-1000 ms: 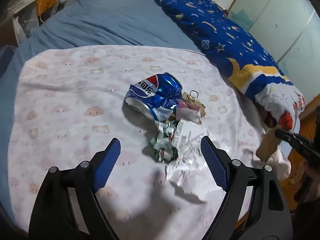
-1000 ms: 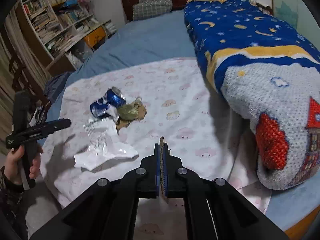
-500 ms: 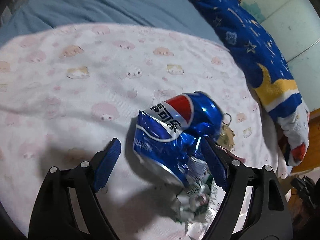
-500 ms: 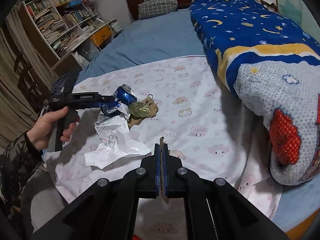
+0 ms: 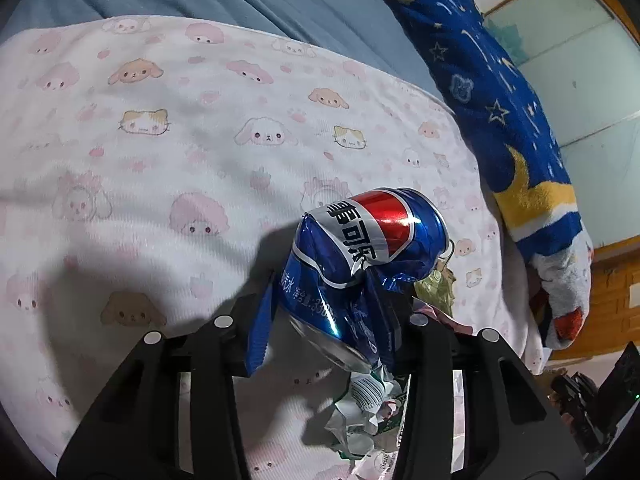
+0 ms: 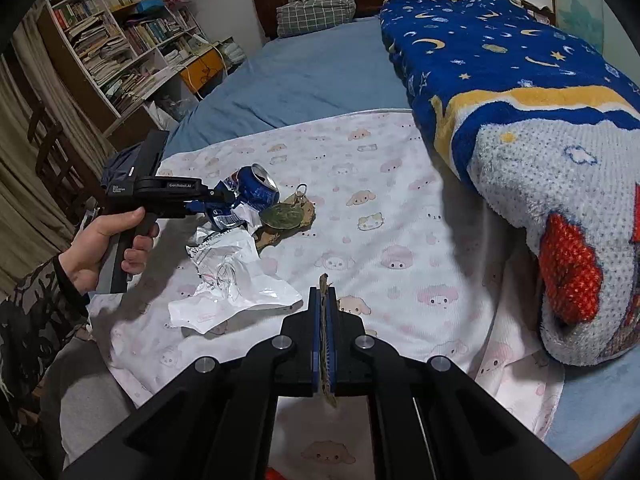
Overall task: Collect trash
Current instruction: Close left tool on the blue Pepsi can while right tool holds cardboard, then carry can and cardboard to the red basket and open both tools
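crushed blue aluminium can [image 5: 360, 264] on the animal-print sheet [image 5: 160, 152], lying between the pads of the left gripper [image 5: 324, 320], whose jaws have just been closing and now clamp its dented lower half. long axis runs away from the gripper, open top at the far end. right gripper [image 6: 325, 320], well apart nearer the sheet's edge, is pressed together on a cardboard scrap [image 6: 324, 280].

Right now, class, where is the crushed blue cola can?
In the left wrist view, the crushed can sits between the left claw pads on the pink animal-print sheet, above crumpled wrappers.
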The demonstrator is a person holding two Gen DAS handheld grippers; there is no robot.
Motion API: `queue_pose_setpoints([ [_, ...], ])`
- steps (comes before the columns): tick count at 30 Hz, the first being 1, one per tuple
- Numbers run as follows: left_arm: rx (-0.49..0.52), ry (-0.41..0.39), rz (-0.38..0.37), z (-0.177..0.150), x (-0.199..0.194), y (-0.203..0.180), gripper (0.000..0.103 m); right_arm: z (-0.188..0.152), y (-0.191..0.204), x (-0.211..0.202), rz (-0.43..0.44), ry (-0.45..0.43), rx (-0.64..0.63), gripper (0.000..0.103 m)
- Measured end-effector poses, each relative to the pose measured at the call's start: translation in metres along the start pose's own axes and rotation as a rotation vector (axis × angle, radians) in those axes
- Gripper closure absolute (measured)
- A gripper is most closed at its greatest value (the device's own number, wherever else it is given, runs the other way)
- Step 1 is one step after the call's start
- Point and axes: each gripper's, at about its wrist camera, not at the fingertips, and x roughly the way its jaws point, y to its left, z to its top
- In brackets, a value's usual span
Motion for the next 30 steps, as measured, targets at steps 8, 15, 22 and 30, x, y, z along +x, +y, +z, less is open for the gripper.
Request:
queue_pose_setpoints([
  [8, 0.039, -0.087, -0.020, -0.004, -0.043, -0.017, 0.071, 0.002, 0.002, -0.015, 0.005, -0.024, 0.005, 0.099],
  [15, 0.152, -0.147, -0.002, -0.029, -0.098, -0.055, 0.071, 0.005, 0.013, -0.056, 0.015, -0.081, -0.010, 0.099],
  [22, 0.267, -0.164, -0.055, -0.076, -0.135, -0.105, 0.071, -0.013, 0.027, -0.107, -0.002, -0.108, -0.020, 0.099],
  [30, 0.476, -0.078, -0.156, -0.181, -0.137, -0.197, 0.071, -0.089, 0.015, -0.174, -0.057, -0.083, 0.061, 0.099],
])
